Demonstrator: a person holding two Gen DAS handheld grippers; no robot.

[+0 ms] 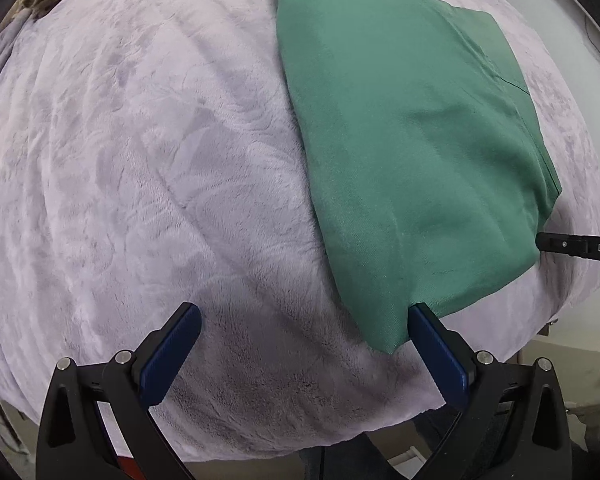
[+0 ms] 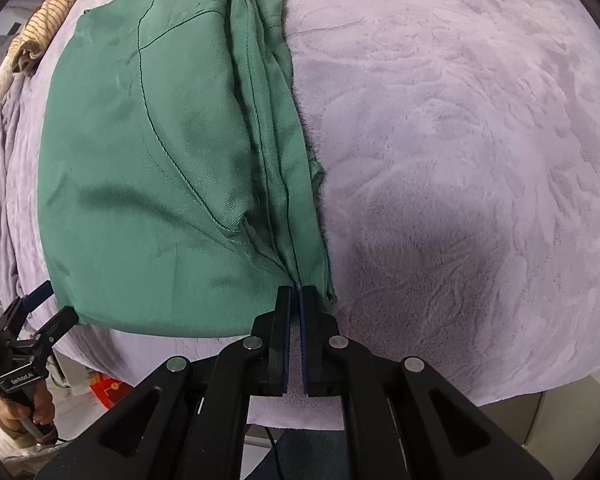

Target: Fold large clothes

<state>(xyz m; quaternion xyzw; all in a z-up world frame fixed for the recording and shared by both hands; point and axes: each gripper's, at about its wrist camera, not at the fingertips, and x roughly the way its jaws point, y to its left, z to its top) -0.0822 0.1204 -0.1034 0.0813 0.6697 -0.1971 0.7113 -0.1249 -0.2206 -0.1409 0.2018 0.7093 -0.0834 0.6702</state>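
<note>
A green garment lies folded on the lilac plush blanket. My left gripper is open, its blue pads wide apart; the right pad sits at the garment's near corner, and nothing is between the pads. In the right wrist view the garment lies at the left, with its layered edges bunched along its right side. My right gripper is shut on the garment's near right corner. The left gripper shows open at the garment's left corner. The right gripper shows at the right edge in the left wrist view.
The blanket covers a bed or table whose near edge drops off just below the grippers. A striped tan cloth lies at the far left. A red item lies on the floor below.
</note>
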